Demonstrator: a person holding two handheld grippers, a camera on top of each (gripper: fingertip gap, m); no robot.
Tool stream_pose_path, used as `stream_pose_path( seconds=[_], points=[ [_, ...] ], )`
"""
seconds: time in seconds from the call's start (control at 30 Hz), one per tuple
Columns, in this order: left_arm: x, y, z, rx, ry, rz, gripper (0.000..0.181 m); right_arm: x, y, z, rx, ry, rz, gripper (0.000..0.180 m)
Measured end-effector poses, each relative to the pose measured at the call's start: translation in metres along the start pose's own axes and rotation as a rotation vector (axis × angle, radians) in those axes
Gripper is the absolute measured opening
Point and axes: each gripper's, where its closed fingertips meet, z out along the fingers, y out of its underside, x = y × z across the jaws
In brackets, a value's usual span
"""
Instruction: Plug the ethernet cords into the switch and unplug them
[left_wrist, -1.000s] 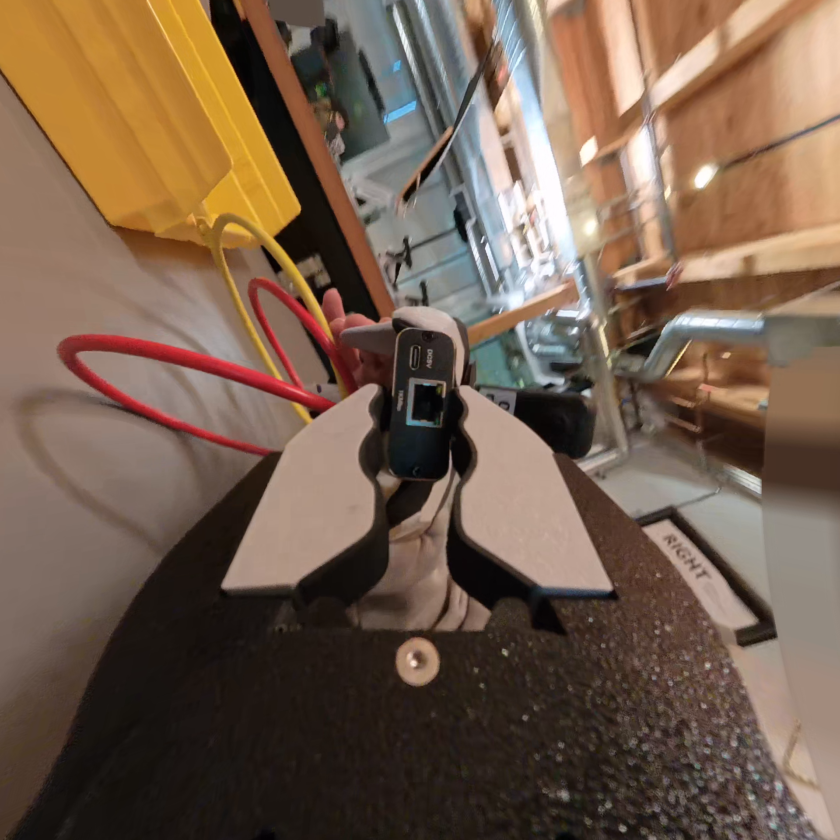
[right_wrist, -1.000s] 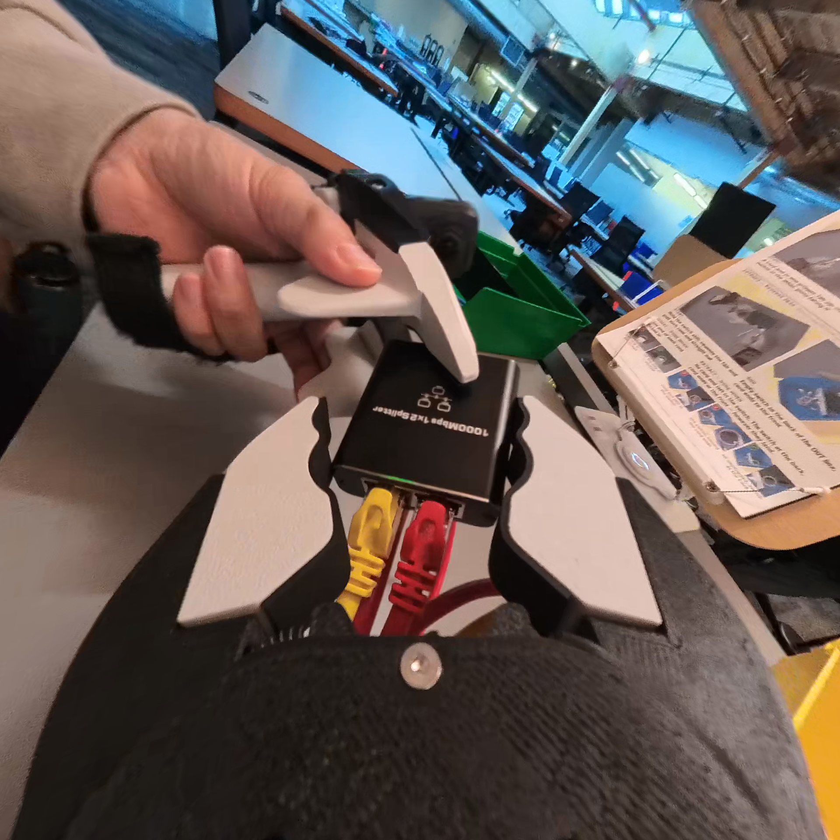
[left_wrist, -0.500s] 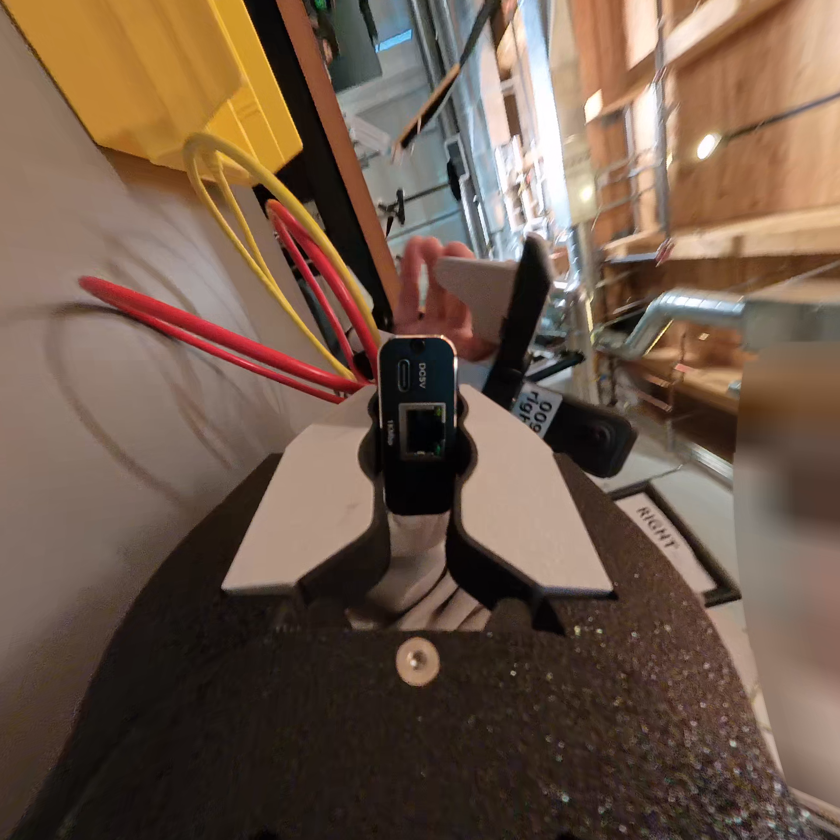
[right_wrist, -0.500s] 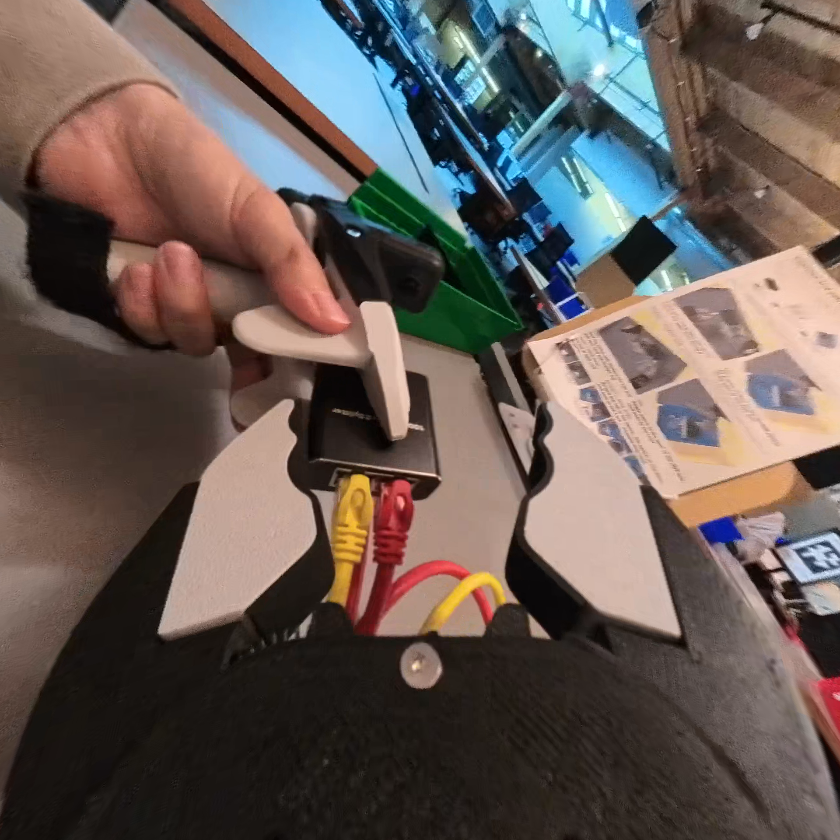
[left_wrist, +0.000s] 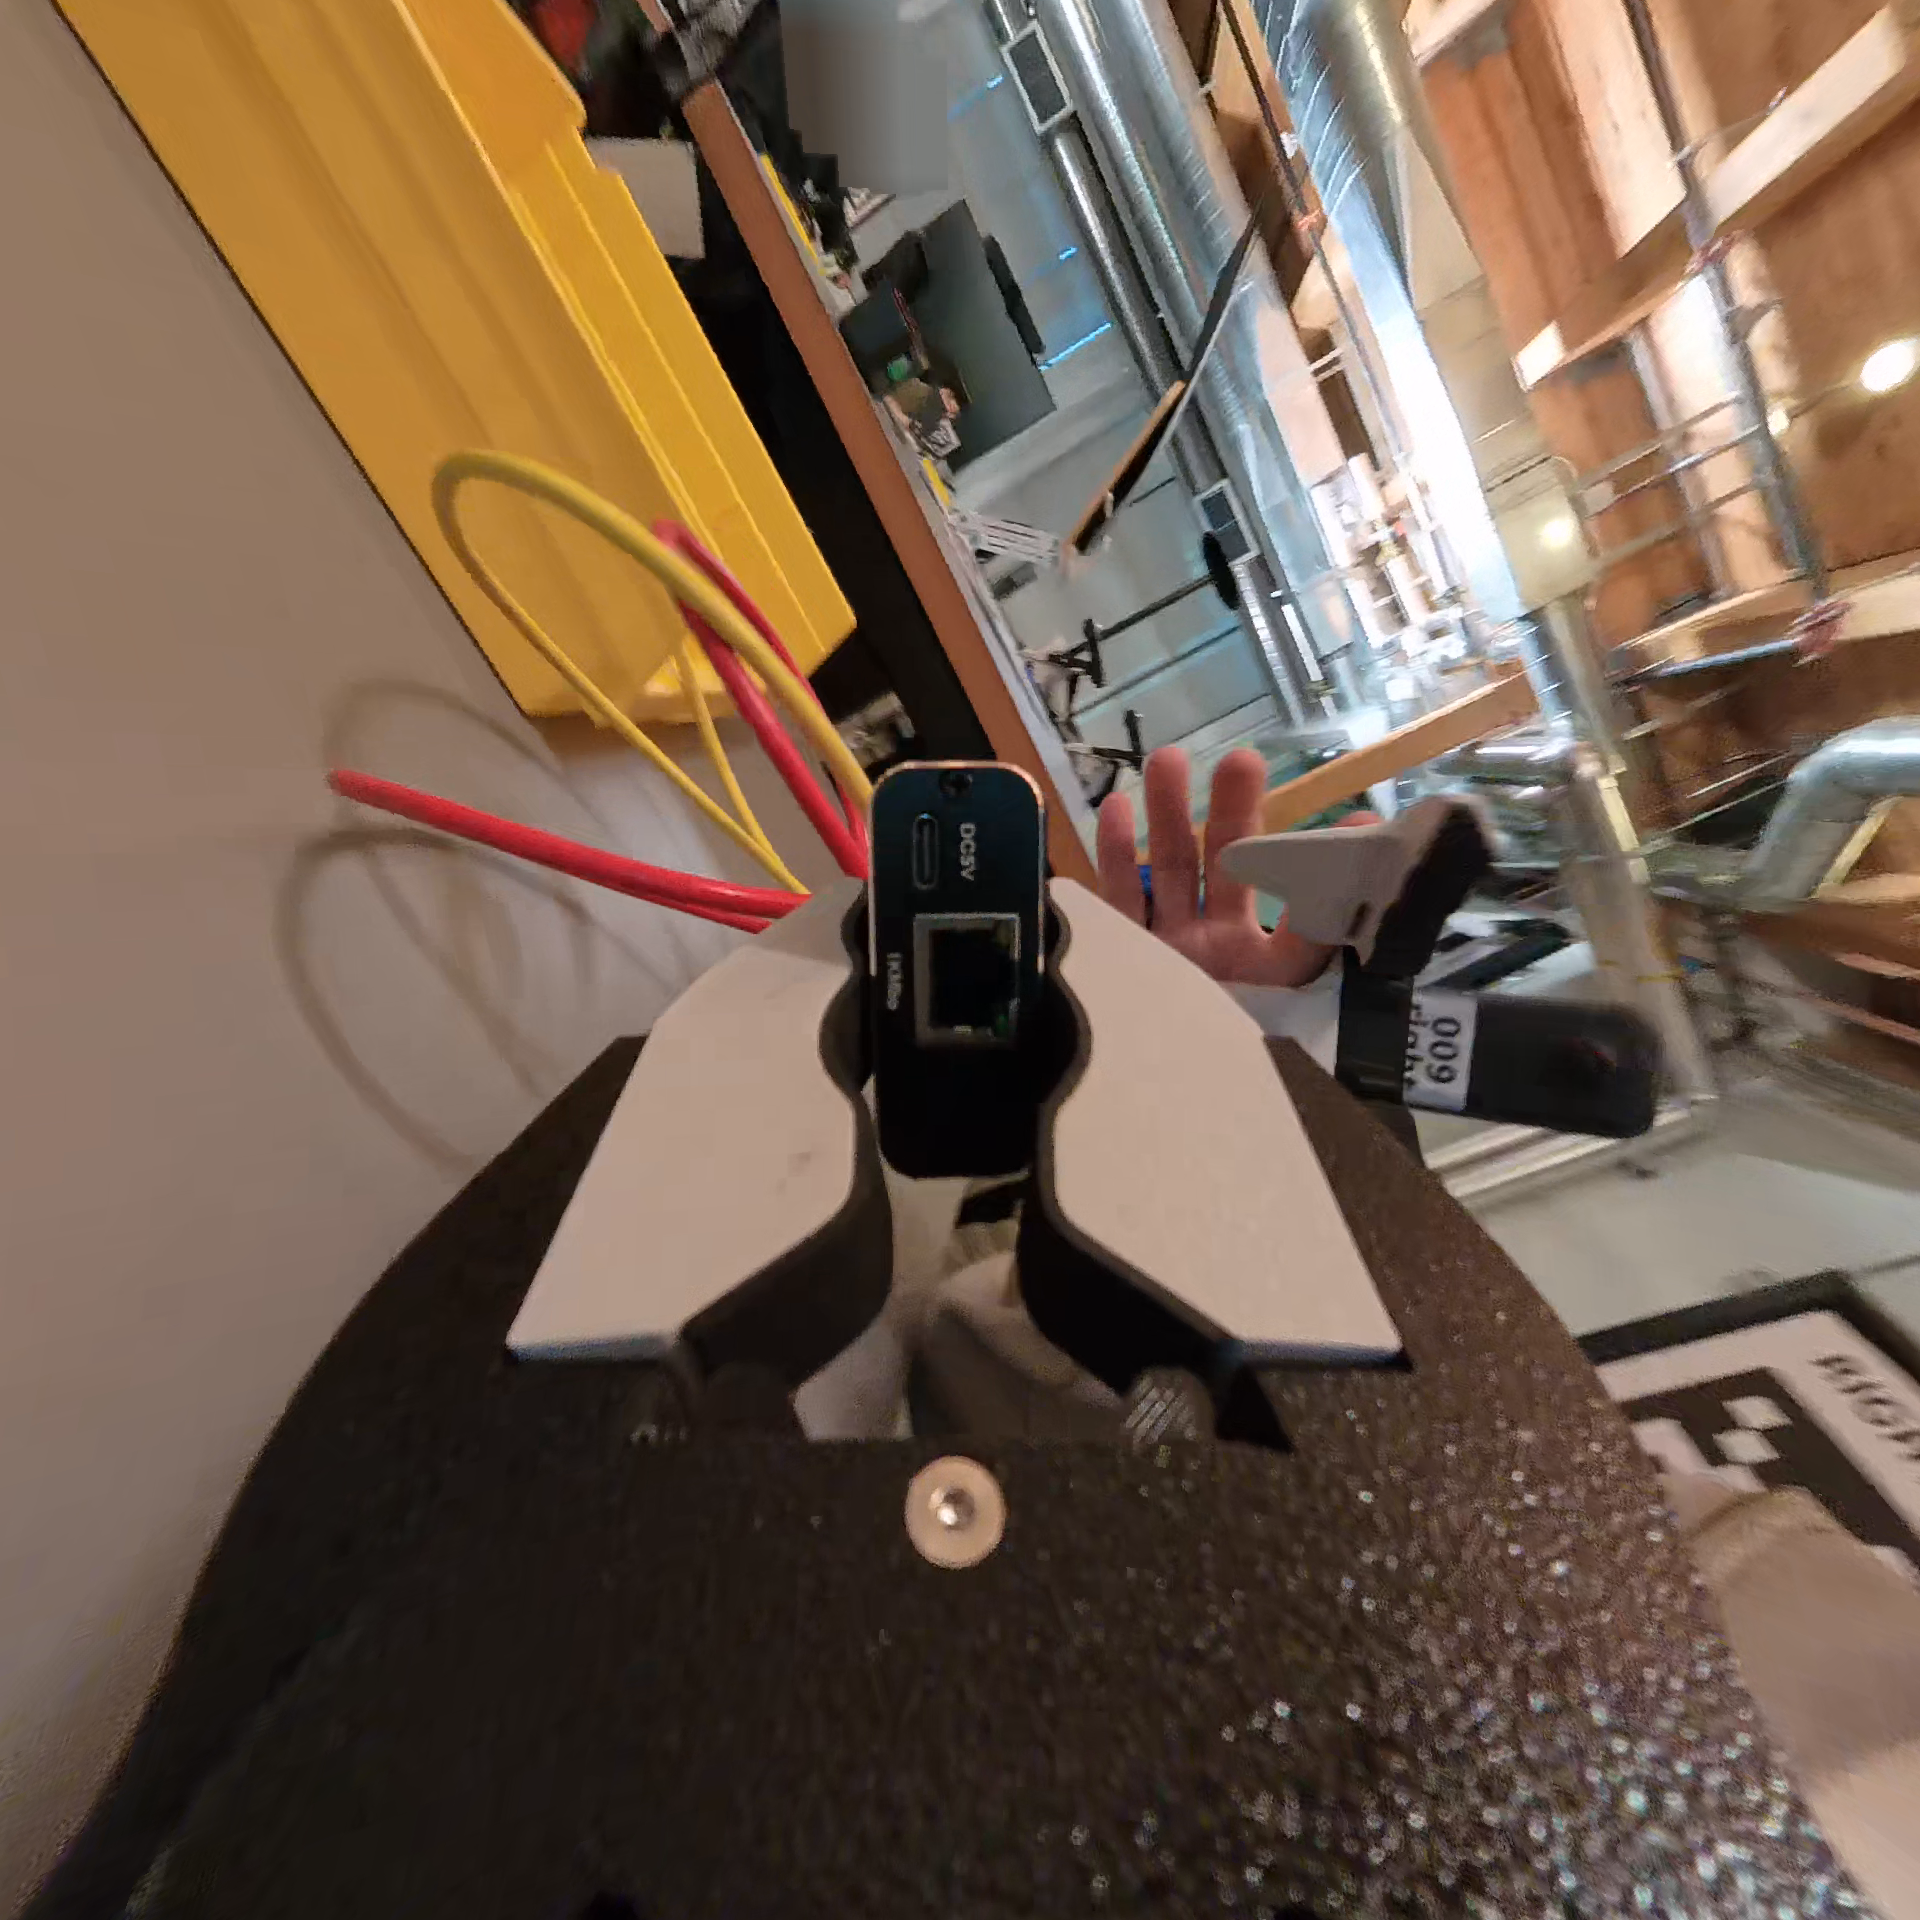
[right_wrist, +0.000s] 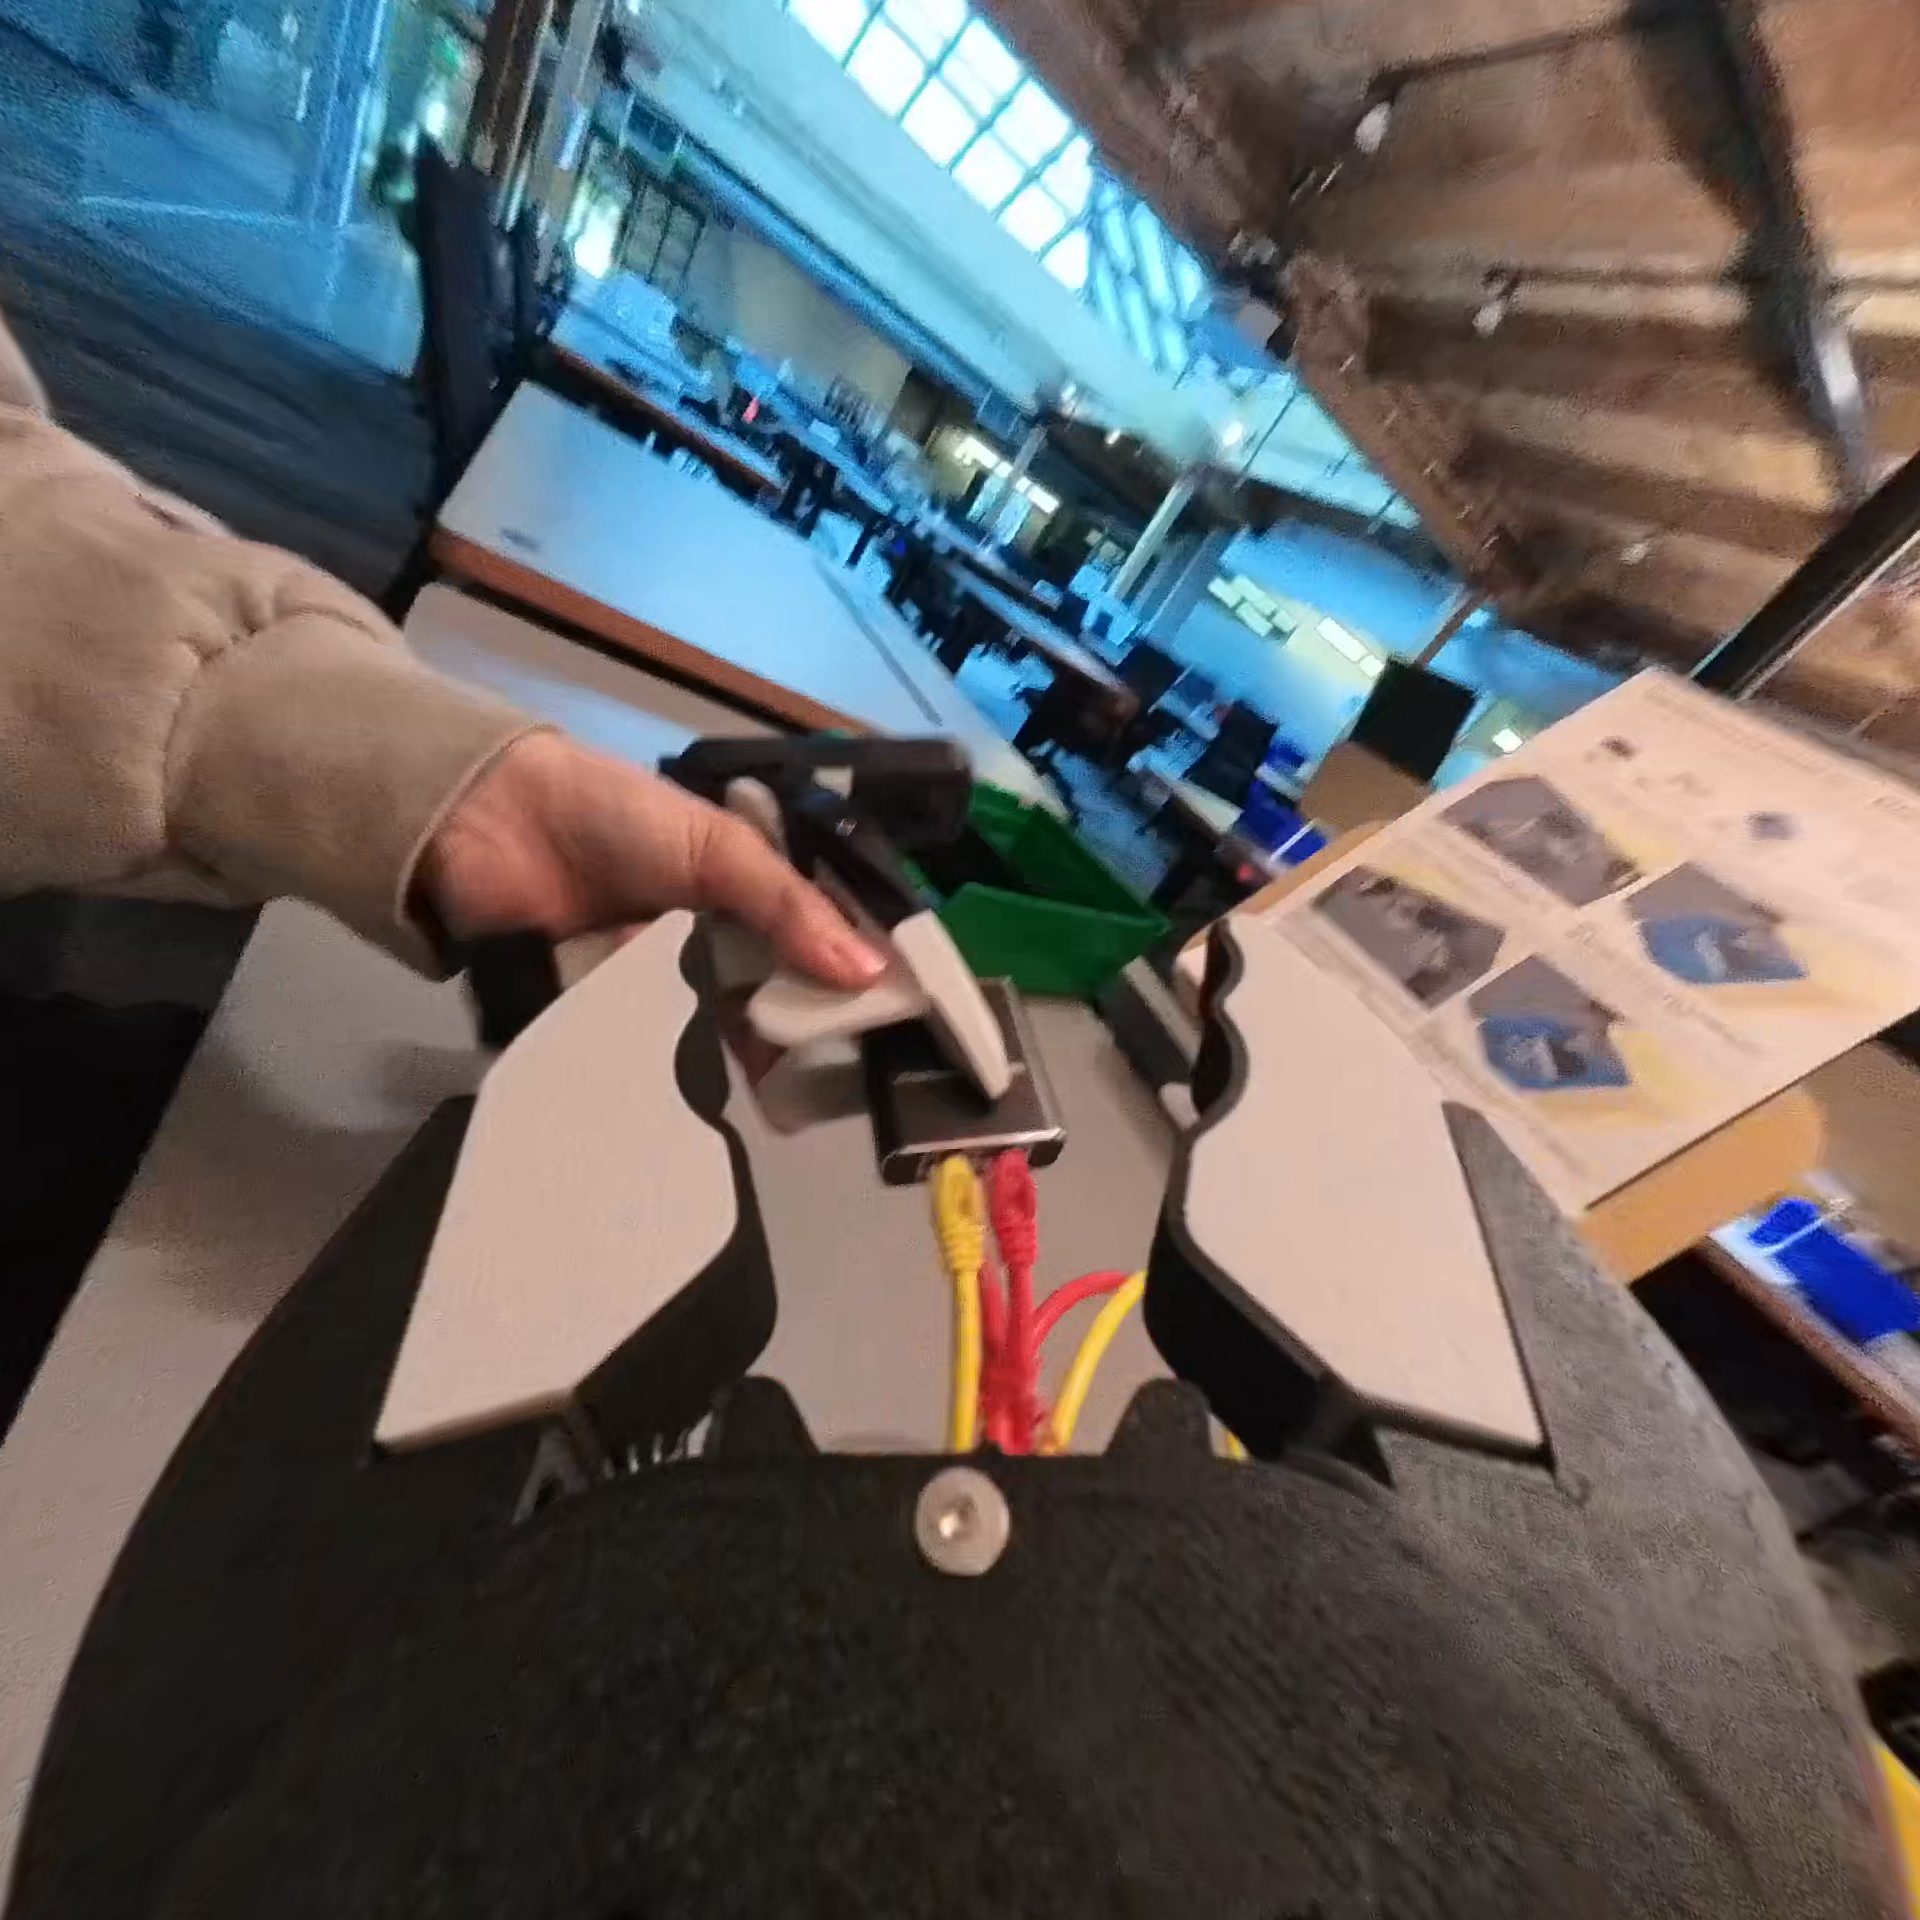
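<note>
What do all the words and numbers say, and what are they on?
I don't read writing out, but here is where it sits.
Black switch, end face: small white lettering by its ports.
White sticker on a black camera: printed characters.
Black-framed card, lower right: cut off.
Picture sheet: too blurred.

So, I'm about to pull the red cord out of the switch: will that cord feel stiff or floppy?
Probably springy rather than limp: the red cord holds open loops beside the yellow cord instead of lying flat. Its moulded plug boot looks firmer, the likelier place to grip. The small black switch seems light and might drag along if the left gripper weren't clamping it.
</note>
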Motion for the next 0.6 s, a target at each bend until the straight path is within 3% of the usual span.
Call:
stream_pose_path(
  seconds=[0.07,0.2,0.23,0.37,0.47,0.5,0.53,0.6],
  points=[
    [-0.002,-0.01,-0.002,0.036,-0.058,0.07,0.025,-0.009,0.013,0.0,-0.065,-0.077,0.053,0.101],
    [-0.002,-0.008,0.001,0.05,-0.088,0.104,0.025,0.002,-0.04,0.001,0.246,0.04,0.049,0.087],
    [0.001,-0.007,0.003,0.056,-0.084,0.112,0.025,0.001,-0.04,0.006,0.256,0.045,0.052,0.086],
    [0.029,0.001,0.013,0.034,0.085,0.009,0.025,0.005,0.028,0.027,-0.062,0.089,0.017,0.092],
    [0.041,0.008,0.015,0.006,0.157,-0.044,0.025,0.019,0.032,0.021,0.008,0.157,0.083,0.071],
    [0.045,0.01,0.015,-0.001,0.198,-0.079,0.025,0.019,0.04,0.02,-0.023,0.141,0.125,0.067],
    [0.047,0.013,0.016,-0.019,0.211,-0.091,0.025,0.013,0.052,0.021,-0.089,0.087,0.128,0.075],
    [0.045,0.016,0.017,-0.046,0.209,-0.084,0.025,0.002,0.079,0.02,-0.212,0.025,0.109,0.069]
  ],
)
